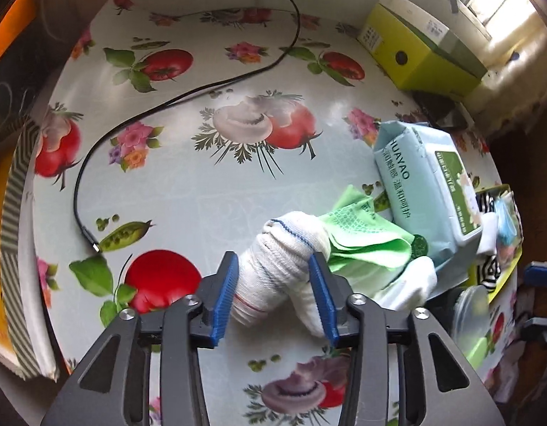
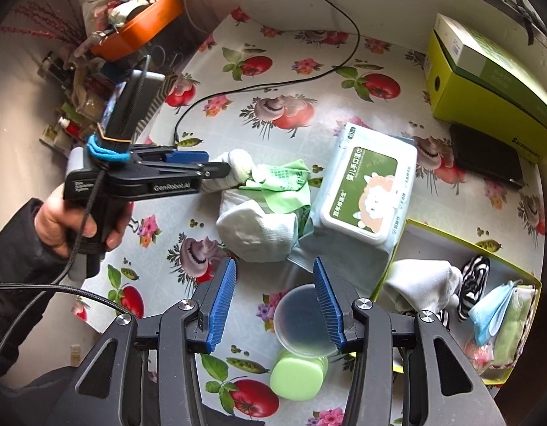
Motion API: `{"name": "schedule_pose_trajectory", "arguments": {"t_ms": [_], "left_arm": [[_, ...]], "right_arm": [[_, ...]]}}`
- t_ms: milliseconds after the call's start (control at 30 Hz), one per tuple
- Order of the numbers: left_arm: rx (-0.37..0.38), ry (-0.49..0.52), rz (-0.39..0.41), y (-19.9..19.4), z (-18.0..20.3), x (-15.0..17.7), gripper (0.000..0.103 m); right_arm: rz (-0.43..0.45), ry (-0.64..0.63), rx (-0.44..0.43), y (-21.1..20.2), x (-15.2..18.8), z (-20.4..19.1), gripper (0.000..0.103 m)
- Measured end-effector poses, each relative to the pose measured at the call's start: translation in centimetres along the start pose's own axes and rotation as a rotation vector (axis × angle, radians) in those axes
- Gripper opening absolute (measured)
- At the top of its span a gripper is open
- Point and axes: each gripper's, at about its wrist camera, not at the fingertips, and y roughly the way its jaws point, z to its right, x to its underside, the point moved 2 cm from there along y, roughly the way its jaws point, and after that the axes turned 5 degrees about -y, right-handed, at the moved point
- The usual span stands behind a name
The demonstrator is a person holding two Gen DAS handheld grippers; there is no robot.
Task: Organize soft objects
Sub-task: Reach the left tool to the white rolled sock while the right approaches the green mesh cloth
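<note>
A rolled white sock (image 1: 273, 266) with a thin blue and red stripe lies on the flowered tablecloth. My left gripper (image 1: 272, 257) points down over it, jaws wide, with the sock between the blue pads; no squeeze shows. The right wrist view shows the left gripper (image 2: 225, 170) from the side with its tips at that sock (image 2: 238, 163). Beside the sock lie a green cloth (image 2: 284, 184), a second white sock (image 2: 255, 234) and a wet-wipes pack (image 2: 365, 184). My right gripper (image 2: 275, 262) hangs open above the table with nothing between its pads.
A shallow yellow-green box (image 2: 450, 234) at the right holds a white sock (image 2: 426, 284), a striped sock (image 2: 472, 277) and a blue face mask (image 2: 493, 309). A clear lid (image 2: 301, 319) and a green container (image 2: 294, 376) lie under my right gripper. A black cable (image 1: 188, 96) crosses the table.
</note>
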Motion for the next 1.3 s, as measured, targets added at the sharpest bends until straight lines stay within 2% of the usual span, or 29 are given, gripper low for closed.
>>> {"name": "schedule_pose_trajectory", "arguments": {"t_ms": [133, 300, 567, 767, 1033, 1300], "left_arm": [[0.012, 0.031, -0.039, 1.1, 0.2, 0.1, 0.047], [-0.033, -0.059, -0.03, 1.5, -0.7, 0.5, 0.047], [-0.116, -0.223, 0.037, 0.0, -2.4, 2.5, 0.044], [-0.145, -0.286, 0.056, -1.0, -3.5, 3.6, 0.044], [-0.163, -0.329, 0.068, -1.5, -4.9, 3.6, 0.044], [-0.173, -0.36, 0.067, -1.6, -6.1, 3.8, 0.044]], "right_arm": [[-0.009, -0.007, 0.001, 0.6, -0.6, 0.0, 0.045], [-0.008, -0.017, 0.0, 1.0, -1.4, -0.1, 0.045], [-0.005, -0.032, 0.0, 2.1, -3.3, 0.0, 0.045], [-0.025, -0.059, -0.005, 4.2, -5.3, -0.5, 0.045], [-0.097, -0.096, -0.005, 8.3, -8.1, -0.9, 0.045], [-0.195, -0.109, 0.019, 12.5, -9.3, -0.2, 0.045]]}}
